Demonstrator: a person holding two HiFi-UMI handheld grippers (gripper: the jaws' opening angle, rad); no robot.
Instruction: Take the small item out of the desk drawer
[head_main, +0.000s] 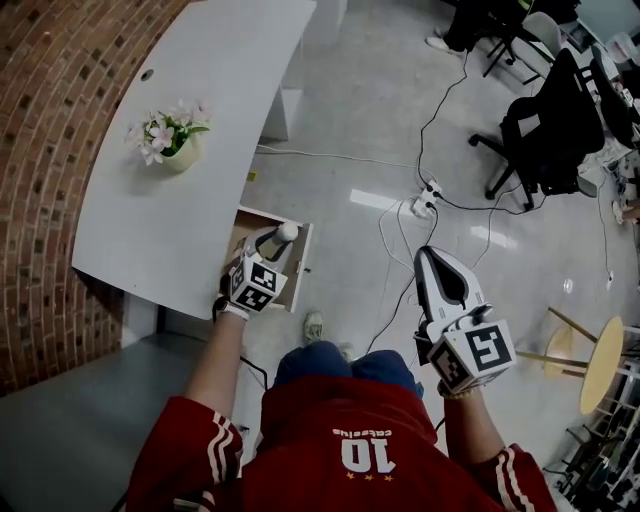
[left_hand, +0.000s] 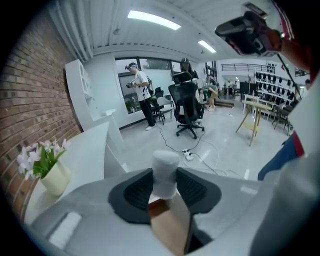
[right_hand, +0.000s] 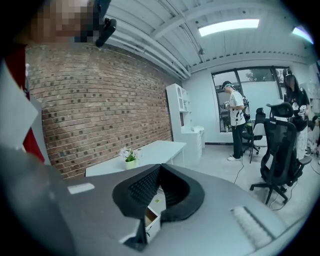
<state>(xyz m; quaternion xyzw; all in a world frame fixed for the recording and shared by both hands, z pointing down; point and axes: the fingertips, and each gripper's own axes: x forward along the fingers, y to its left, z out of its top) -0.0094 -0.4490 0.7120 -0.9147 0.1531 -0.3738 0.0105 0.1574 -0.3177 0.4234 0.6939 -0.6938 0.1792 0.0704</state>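
On the left, the white counter carries only a pot of flowers near its far end, so in my judgement its near part is the natural place to set things down. Just right of its edge the left gripper is clamped on the small item, a pale stubby cylinder standing upright between the black pads and poking above them. In the head view it sits above the open drawer, so the lift out looks all but done. To finish well, hold the squeeze even, carry the cylinder upright and clear of the drawer's wall, and swing towards the counter well short of the flowers. Further right, the right gripper hangs over the floor with its jaws together and nothing in them, free to push the drawer in if wanted. The only writing is a white "10" on the person's red shirt; the small word by it is too fine to read
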